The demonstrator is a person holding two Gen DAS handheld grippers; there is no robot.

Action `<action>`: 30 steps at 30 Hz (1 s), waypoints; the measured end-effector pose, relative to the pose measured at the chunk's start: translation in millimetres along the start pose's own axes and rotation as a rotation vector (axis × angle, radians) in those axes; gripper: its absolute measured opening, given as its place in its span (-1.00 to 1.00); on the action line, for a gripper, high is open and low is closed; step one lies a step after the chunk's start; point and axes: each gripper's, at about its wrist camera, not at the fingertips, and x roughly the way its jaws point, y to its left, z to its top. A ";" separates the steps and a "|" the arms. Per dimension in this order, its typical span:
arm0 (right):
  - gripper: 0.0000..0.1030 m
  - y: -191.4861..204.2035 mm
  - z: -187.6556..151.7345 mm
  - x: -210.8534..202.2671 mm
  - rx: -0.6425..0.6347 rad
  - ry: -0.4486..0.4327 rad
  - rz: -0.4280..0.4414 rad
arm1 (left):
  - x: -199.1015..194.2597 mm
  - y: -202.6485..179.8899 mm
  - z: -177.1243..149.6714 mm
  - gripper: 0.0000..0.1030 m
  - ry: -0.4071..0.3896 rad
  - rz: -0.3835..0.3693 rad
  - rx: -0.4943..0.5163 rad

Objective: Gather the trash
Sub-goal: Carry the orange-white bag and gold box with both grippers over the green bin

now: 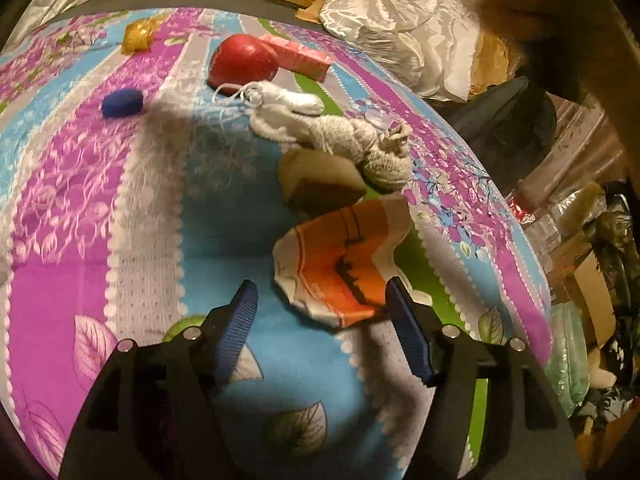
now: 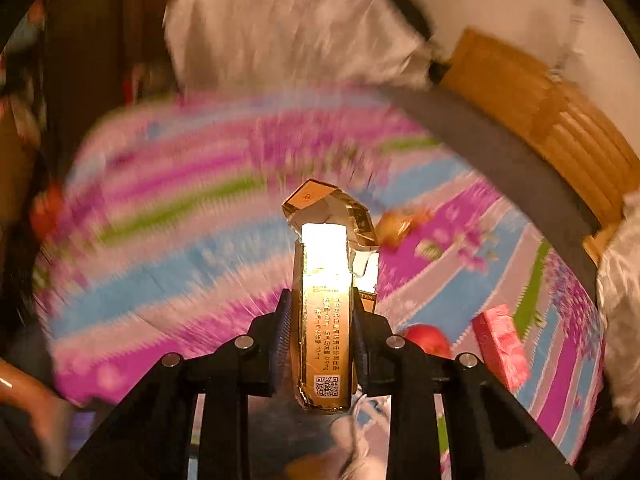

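My left gripper is open just above the bedspread. A crumpled orange and white wrapper lies between and just ahead of its blue fingertips, nearer the right one. A brown crumpled paper lies beyond it. My right gripper is shut on a flattened gold cigarette pack, held upright above the bed. The right wrist view is blurred by motion.
On the bed lie a red apple, a pink box, a blue block, a gold foil lump, white and grey yarn. White plastic bags sit past the far edge. Clutter stands at the right.
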 end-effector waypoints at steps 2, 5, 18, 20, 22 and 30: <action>-0.44 -6.2 -9.6 -49.8 0.072 -0.075 0.000 | 1.7 -4.5 8.8 0.29 -0.010 0.030 0.055; -0.44 -17.5 -49.5 -125.2 0.194 -0.154 -0.005 | 8.6 -6.0 27.6 0.37 0.004 -0.001 0.149; -0.44 1.0 -241.2 -217.6 0.619 -0.128 -0.173 | 4.6 -47.9 -6.8 -0.84 0.141 0.014 0.404; -0.44 16.9 -257.5 -218.4 0.623 -0.116 -0.195 | -12.9 -53.2 -15.9 -0.84 0.109 0.040 0.381; -0.44 34.7 -268.2 -217.7 0.622 -0.103 -0.215 | -25.1 -57.8 -17.2 -0.84 0.085 0.084 0.341; -0.44 65.2 -287.0 -234.5 0.631 -0.092 -0.279 | -73.5 -116.3 16.7 -0.84 -0.060 0.266 0.297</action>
